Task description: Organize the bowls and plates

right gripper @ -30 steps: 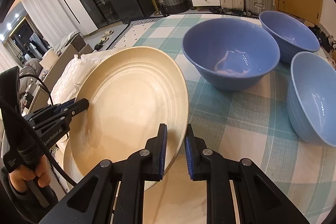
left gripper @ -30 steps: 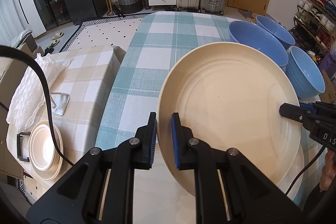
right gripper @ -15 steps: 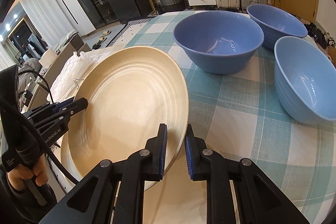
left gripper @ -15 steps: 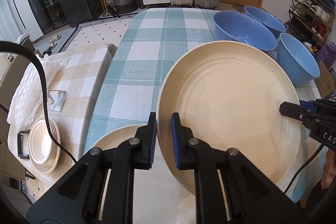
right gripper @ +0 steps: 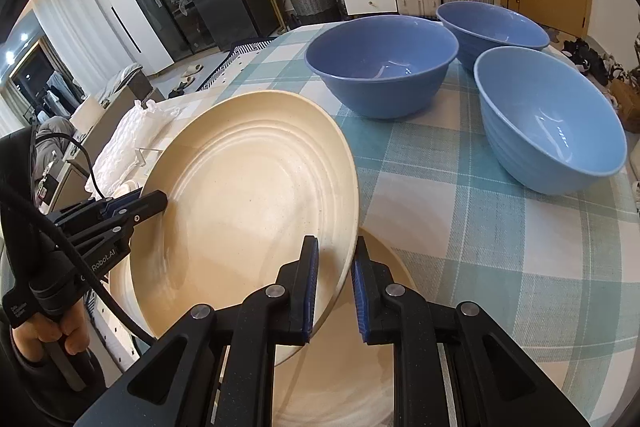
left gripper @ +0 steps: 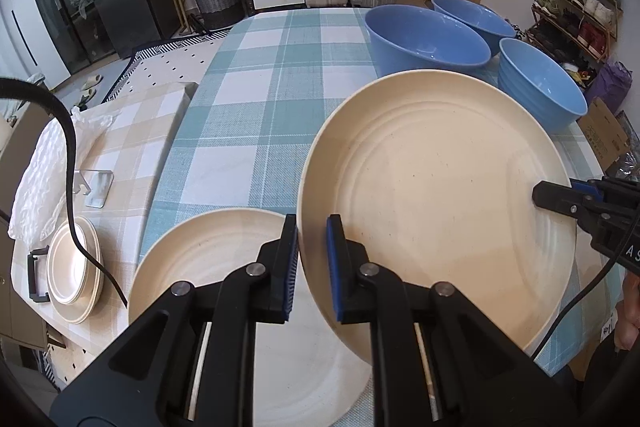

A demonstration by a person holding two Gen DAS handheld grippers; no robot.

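Above the checked tablecloth [left gripper: 276, 115], a cream plate [left gripper: 436, 195] hangs tilted between two tools. The left gripper [left gripper: 312, 259] is clamped on its near-left rim, one pad on each face, and the right gripper [right gripper: 336, 279] pinches the opposite rim in the same way. I think two grips are used because the plate is wide and smooth, so a single pinch at the edge would let it swing or slip.

Under it a second cream plate [left gripper: 208, 259] lies flat on the cloth, partly covered by the lifted one. Probably the held plate is meant to go on top of it to form a stack – this is my reading, not something shown.

Three blue bowls [right gripper: 380, 67] stand close together at the far right of the table, not yet nested. On the beige checked side table [left gripper: 132, 131] there is a small pile of plates [left gripper: 74, 267] – maybe the final place for plates.

Hard to see: the underside of the held plate, and how much of the lower plate continues behind the gripper bodies. The person's hand [right gripper: 48, 335] shows only at the picture's edge, and the black cable [left gripper: 68, 163] crosses the side table
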